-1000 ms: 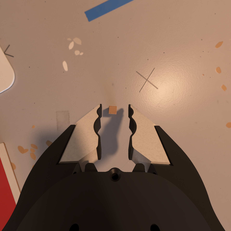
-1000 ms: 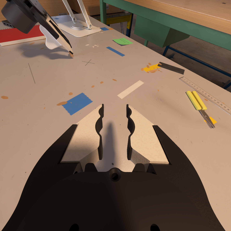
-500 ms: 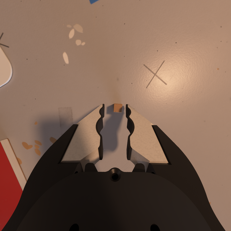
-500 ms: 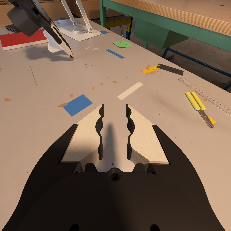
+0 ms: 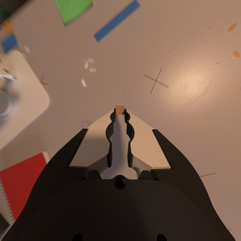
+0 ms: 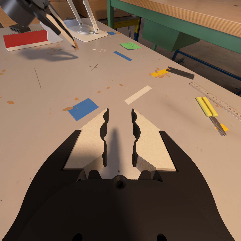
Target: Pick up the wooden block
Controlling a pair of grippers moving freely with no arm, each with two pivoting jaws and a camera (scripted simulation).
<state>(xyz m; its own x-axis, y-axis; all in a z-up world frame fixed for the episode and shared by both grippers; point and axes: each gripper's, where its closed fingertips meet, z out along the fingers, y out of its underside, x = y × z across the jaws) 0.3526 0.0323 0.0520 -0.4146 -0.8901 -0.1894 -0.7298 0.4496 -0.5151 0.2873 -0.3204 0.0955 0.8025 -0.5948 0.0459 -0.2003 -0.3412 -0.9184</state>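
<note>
The small wooden block point(image 5: 120, 110) is pinched between the tips of my left gripper point(image 5: 120, 110), which is shut on it and holds it above the tan table. In the right wrist view the left gripper point(image 6: 75, 45) shows at the far left, tilted down, with the block point(image 6: 76, 46) at its fingertips clear of the table and its shadow below. My right gripper point(image 6: 120, 110) is open and empty, low over the table's near part.
A white lamp base point(image 5: 19, 99) and a red notebook point(image 5: 22, 173) lie left of the left gripper. A green note point(image 6: 130, 45), blue tape strips point(image 6: 122, 56), yellow-handled scissors point(image 6: 207, 108), a ruler point(image 6: 216, 100) and a green workbench point(image 6: 182, 26) show in the right wrist view.
My left gripper closed on the wooden block and lifted it off the table; the table now looks farther away. The right gripper has barely moved.
</note>
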